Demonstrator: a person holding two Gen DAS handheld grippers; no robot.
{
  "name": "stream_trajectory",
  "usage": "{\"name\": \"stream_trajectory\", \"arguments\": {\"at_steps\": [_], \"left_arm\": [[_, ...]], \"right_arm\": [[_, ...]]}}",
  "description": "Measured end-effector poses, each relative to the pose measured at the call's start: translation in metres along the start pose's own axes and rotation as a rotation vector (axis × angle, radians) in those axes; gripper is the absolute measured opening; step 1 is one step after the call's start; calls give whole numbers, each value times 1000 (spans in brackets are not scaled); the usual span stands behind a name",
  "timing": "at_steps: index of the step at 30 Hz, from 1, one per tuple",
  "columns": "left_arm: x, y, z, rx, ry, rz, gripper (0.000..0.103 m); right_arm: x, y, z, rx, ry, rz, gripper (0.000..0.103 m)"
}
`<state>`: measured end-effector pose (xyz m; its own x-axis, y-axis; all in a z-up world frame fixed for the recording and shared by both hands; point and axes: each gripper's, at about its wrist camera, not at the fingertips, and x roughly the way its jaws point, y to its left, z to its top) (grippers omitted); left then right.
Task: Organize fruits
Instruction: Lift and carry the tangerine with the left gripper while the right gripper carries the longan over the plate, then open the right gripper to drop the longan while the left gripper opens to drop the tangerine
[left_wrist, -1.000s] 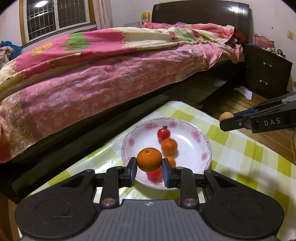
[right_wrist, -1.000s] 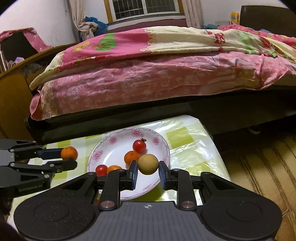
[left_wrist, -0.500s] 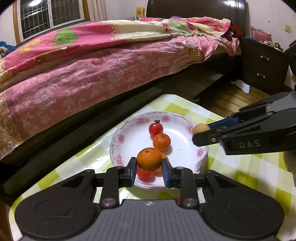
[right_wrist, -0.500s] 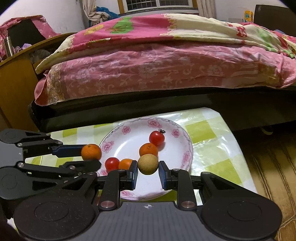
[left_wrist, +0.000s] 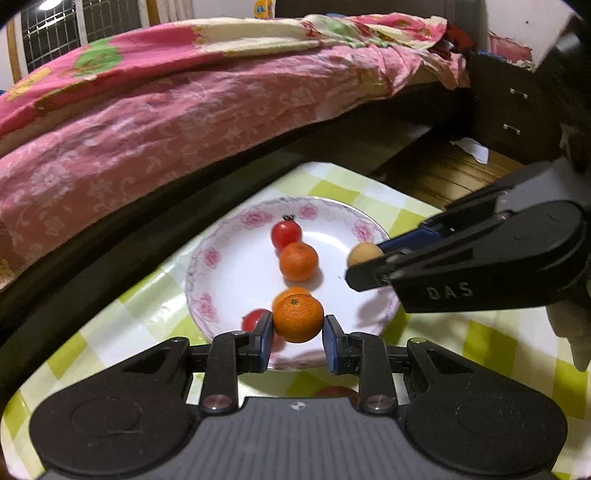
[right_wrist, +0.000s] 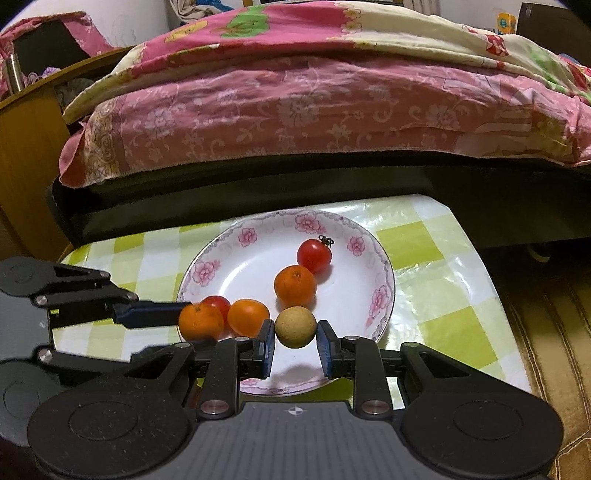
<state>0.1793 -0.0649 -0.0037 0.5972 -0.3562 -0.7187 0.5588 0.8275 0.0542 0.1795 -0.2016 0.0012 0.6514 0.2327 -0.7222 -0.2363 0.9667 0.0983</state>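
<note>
The bed (right_wrist: 295, 110) stands behind the desk (right_wrist: 436, 295), and on the desk lies the plate (right_wrist: 207, 273), which I take as landmark. Over the near left part of the plate the left gripper (left_wrist: 297, 332) has its jaws narrow around a mandarin (left_wrist: 298, 319), held at its widest sides. Over the near edge of the plate the right gripper (right_wrist: 295, 338) has its jaws narrow around a small tan fruit (right_wrist: 295, 326), perhaps a longan. Both fruits hang a little above the plate, not resting on it.

On the plate lie two more mandarins, one in the middle (right_wrist: 294, 287) and one at the near left (right_wrist: 247, 317), and two tomatoes, far (right_wrist: 314, 255) and near left (right_wrist: 218, 302).

I think all these fruits are light, round and a bit soft, so they roll easily and a hard squeeze can bruise them. They have no real long axis; the held mandarin shows its stem end upward, toward the left camera.
</note>
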Motion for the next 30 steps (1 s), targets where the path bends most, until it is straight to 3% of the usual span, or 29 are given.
{"name": "stream_trajectory", "arguments": {"at_steps": [12,30], "left_arm": [[14,1,-5,-17,35,0,37],[11,3,-3,-18,22,20,37]], "right_arm": [[15,-3,-5,-23,33,-21,23],[11,0,-3,-34,17,-32,23]]}}
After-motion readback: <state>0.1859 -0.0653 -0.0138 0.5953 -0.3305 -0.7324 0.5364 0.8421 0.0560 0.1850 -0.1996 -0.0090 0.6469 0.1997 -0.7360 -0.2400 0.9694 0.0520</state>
